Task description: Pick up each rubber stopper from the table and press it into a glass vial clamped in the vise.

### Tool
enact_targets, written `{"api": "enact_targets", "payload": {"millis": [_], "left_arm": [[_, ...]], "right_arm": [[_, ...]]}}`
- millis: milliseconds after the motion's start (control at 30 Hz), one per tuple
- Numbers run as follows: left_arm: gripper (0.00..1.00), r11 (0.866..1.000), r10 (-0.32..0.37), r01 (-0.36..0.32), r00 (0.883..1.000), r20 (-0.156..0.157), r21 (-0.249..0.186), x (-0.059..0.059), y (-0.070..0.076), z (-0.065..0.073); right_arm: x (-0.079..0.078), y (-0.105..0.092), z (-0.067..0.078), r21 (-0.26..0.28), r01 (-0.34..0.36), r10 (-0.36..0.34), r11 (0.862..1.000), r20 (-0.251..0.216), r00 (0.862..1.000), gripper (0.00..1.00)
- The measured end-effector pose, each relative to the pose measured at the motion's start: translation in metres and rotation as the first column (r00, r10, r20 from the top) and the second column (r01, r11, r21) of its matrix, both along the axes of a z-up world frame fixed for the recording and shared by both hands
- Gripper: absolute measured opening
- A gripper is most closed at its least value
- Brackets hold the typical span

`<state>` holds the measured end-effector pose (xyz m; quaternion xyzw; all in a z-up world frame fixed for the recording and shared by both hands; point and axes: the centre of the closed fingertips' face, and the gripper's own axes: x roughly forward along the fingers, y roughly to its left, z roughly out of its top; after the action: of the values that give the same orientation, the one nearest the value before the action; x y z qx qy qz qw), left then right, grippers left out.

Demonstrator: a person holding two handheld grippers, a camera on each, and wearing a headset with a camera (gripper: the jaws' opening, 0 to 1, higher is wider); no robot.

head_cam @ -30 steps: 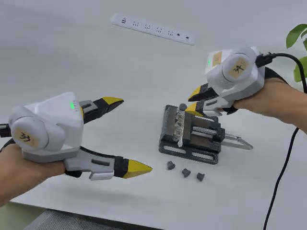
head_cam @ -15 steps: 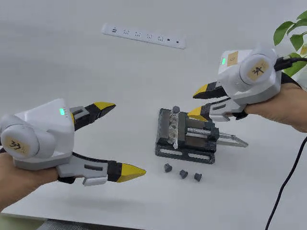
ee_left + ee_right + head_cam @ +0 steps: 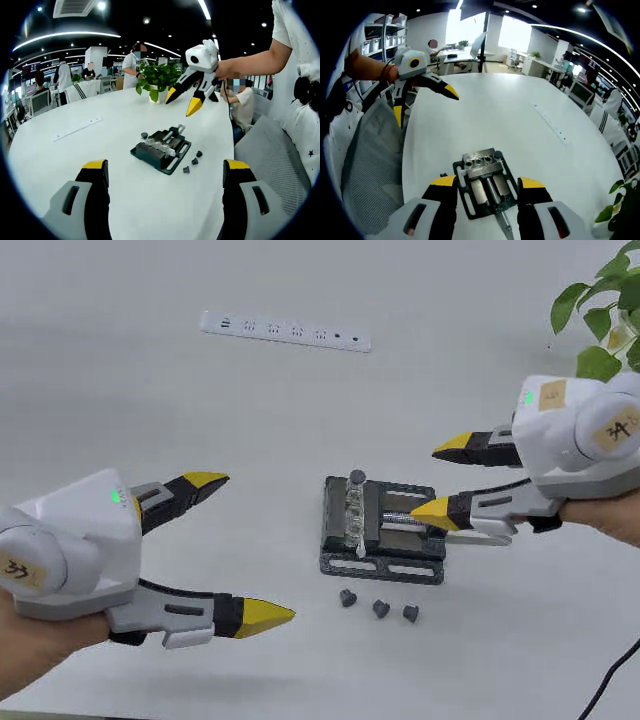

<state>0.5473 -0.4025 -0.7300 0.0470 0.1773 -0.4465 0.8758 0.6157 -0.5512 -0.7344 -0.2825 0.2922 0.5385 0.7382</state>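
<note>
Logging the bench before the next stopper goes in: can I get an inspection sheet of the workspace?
Surface: white table.
Job's things: vise clamps a row of vials; one stopper sits at the row's far end; three loose stoppers lie on the table in front of the vise.
Clutter: power strip at the far side.
Grippers: left gripper and right gripper both open, empty, above the table.
Cables: black cable at the near right.
Surroundings: plant; open office with people behind.
</note>
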Motion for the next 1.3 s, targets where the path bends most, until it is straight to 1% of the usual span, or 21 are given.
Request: {"api": "enact_targets", "payload": {"millis": [67,133,200,233,300,433,700,833,967,1033,1067,1200,1300], "left_arm": [[0.94,1.0,-0.003,0.003,1.0,-0.001,0.004,-0.001,0.0,0.0],[0.94,1.0,-0.004,0.004,1.0,-0.003,0.01,-0.001,0.0,0.0],[0.94,1.0,-0.005,0.005,1.0,-0.004,0.014,-0.002,0.0,0.0],[0.94,1.0,-0.006,0.006,1.0,-0.005,0.017,-0.002,0.0,0.0],[0.94,1.0,-0.008,0.008,1.0,-0.004,0.02,-0.002,0.0,0.0],[0.94,1.0,-0.01,0.01,1.0,-0.006,0.029,-0.003,0.0,0.0],[0.94,0.999,-0.015,0.016,1.0,-0.012,0.038,-0.006,-0.002,0.001],[0.94,0.999,-0.018,0.019,1.0,-0.018,0.042,-0.008,-0.003,0.0],[0.94,0.999,-0.018,0.019,1.0,-0.02,0.043,-0.009,-0.004,0.0],[0.94,0.999,-0.018,0.019,1.0,-0.022,0.044,-0.009,-0.003,0.0],[0.94,0.999,-0.018,0.019,1.0,-0.023,0.044,-0.009,-0.003,0.0],[0.93,0.999,-0.018,0.019,1.0,-0.026,0.044,-0.01,-0.004,0.0],[0.93,0.999,-0.018,0.02,0.999,-0.028,0.043,-0.011,-0.005,-0.001]], "right_arm": [[-0.008,-0.005,-0.001,0.016,0.01,-0.01,1.0,0.001,1.0,0.48],[-0.014,-0.01,-0.005,0.032,0.024,-0.024,0.999,-0.009,1.0,0.49],[-0.02,-0.012,-0.005,0.05,0.036,-0.036,0.998,-0.013,0.999,0.5],[-0.027,-0.013,-0.005,0.057,0.044,-0.043,0.997,-0.02,0.999,0.51],[-0.033,-0.015,-0.006,0.067,0.05,-0.049,0.997,-0.017,0.999,0.52],[-0.044,-0.018,-0.01,0.093,0.063,-0.061,0.994,-0.027,0.998,0.53],[-0.06,-0.031,-0.029,0.12,0.094,-0.088,0.988,-0.055,0.995,0.51],[-0.067,-0.036,-0.042,0.124,0.106,-0.098,0.987,-0.068,0.993,0.49],[-0.072,-0.039,-0.052,0.125,0.11,-0.101,0.986,-0.074,0.992,0.44],[-0.075,-0.042,-0.06,0.123,0.111,-0.102,0.986,-0.074,0.992,0.41],[-0.076,-0.042,-0.064,0.122,0.116,-0.106,0.986,-0.082,0.991,0.39],[-0.08,-0.039,-0.074,0.119,0.119,-0.108,0.986,-0.092,0.99,0.32],[-0.084,-0.035,-0.085,0.112,0.117,-0.105,0.987,-0.105,0.989,0.26]]}}
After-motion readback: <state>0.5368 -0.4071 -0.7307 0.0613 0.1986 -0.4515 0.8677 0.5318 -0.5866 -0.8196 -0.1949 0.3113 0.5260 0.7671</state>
